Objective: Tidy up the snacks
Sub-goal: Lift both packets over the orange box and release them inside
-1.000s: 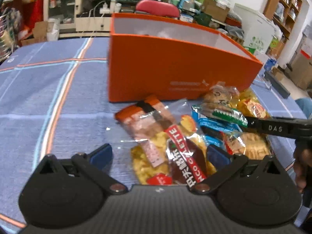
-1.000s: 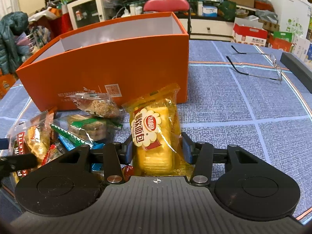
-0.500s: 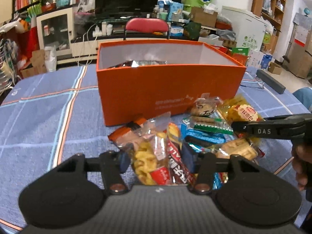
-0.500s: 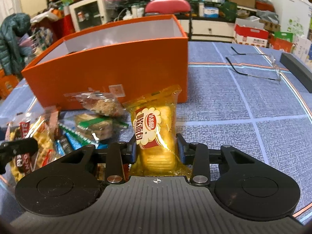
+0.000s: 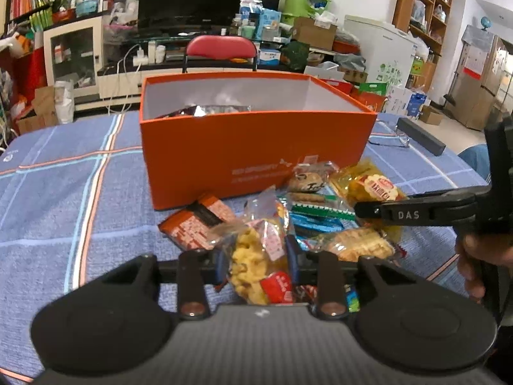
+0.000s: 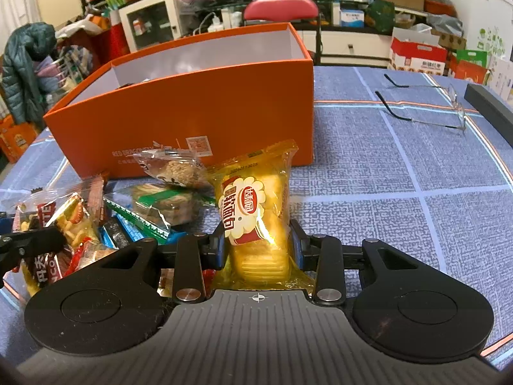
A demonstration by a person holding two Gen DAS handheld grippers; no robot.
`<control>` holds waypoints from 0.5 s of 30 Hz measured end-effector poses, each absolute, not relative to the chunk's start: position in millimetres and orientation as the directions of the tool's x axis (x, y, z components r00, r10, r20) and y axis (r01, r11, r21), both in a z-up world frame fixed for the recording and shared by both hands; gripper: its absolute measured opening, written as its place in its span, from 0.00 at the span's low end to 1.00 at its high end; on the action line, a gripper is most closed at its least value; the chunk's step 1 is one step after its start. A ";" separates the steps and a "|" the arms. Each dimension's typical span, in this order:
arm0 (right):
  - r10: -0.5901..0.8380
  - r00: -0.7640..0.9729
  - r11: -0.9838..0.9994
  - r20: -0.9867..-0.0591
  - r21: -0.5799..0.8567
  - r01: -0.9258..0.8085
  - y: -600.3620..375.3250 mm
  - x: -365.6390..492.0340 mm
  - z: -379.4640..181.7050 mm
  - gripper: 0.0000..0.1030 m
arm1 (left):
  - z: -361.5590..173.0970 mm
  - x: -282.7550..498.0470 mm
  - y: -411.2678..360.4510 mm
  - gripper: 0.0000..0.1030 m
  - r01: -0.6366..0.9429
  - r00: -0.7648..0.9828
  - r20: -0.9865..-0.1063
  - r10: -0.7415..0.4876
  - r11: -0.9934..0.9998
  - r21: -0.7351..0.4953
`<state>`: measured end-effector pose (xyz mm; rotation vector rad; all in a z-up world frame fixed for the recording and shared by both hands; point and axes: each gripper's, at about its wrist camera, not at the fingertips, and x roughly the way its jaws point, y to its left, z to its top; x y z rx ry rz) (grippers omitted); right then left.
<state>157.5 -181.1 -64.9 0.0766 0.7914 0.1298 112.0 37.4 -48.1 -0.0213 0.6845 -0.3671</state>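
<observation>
Jaws, mine, two sets. Left jaws (image 5: 257,261): have just been closing and now pinch a clear bag of yellow puffs (image 5: 256,268) at its middle; the bag reads as raised a little off the pile, though I cannot tell if its lower end is clear of the packets beneath. Right jaws (image 6: 258,247): closed on a yellow bread pack (image 6: 255,215), pads pressed to both its sides, the pack standing upright between them with its top seal toward the box.

Pile, near, on the desk (image 6: 400,173): loose packets not yet stowed. Count by sight: a brown-and-orange wrapper (image 5: 197,224) at the left, a blue packet (image 5: 315,223), a green-edged cracker pack (image 6: 160,205), a clear cracker pack (image 5: 359,243) and a round seeded cake in clear film (image 6: 174,168) lying just before the box wall. Some overlap; the exact total cannot be told.

Box (image 5: 256,160), beyond the pile, orange, open-topped, white inside: a crinkled silver-and-red bag (image 5: 208,110) shows over its near wall at the left. The rest of its floor is hidden.

Further off, not part of the job: spectacles (image 6: 426,106) and a dark bar (image 6: 490,109) on the blue cloth.

Status, as I judge it: begun, well short of finished. At least one item is boxed, two are gripped and awaiting carriage over the wall, and about five are left on the desk.
</observation>
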 end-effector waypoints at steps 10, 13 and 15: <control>0.152 0.704 0.988 -0.694 0.128 -0.087 -182.2 155.6 -60.7 0.19 | -38.2 102.6 43.6 0.25 0.337 0.742 -0.576 -0.342 0.934 -0.121; 0.153 0.708 0.988 -0.689 0.130 -0.087 -182.8 154.1 -58.3 0.19 | -30.2 99.8 44.4 0.25 0.343 0.754 -0.561 -0.341 0.933 -0.107; 0.153 0.715 0.988 -0.682 0.129 -0.089 -182.2 153.3 -55.6 0.19 | -25.1 97.6 44.9 0.25 0.350 0.764 -0.547 -0.343 0.932 -0.096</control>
